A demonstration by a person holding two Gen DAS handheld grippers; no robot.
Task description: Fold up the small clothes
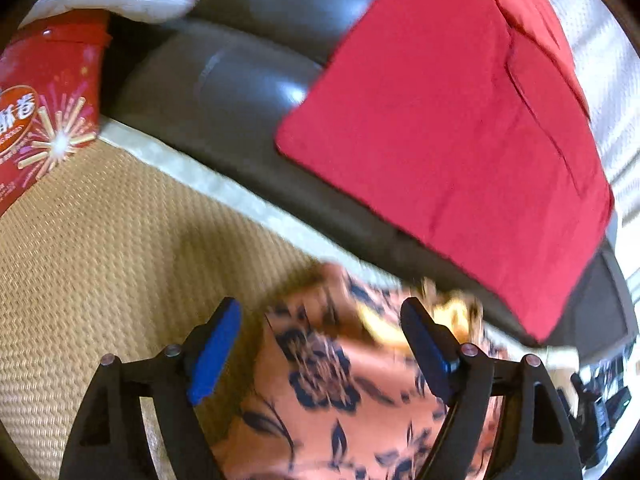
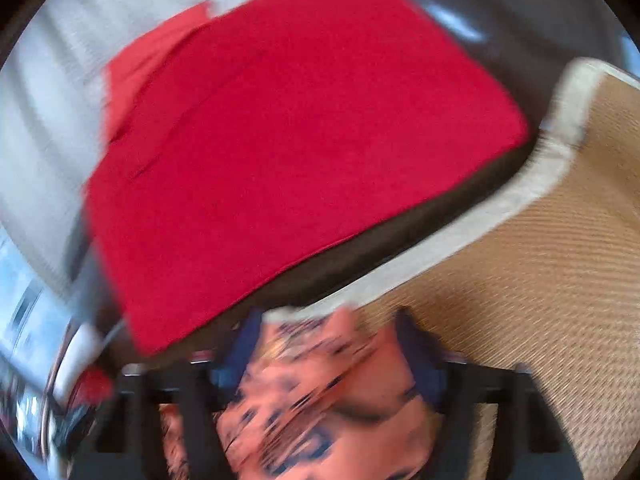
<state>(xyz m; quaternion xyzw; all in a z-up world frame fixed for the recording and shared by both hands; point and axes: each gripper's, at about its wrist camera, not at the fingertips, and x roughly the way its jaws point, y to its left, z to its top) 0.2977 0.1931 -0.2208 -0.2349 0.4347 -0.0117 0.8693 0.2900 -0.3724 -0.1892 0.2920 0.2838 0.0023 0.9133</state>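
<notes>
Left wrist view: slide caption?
Open left tongs above floral garment on woven mat; folded red cloth beyond.

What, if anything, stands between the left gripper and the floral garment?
Nothing visible does. The orange floral garment lies on the woven mat directly between the open fingers of the left gripper, with no pad pressing on it. The red folded cloth and red tin sit farther off, clear of it.
</notes>
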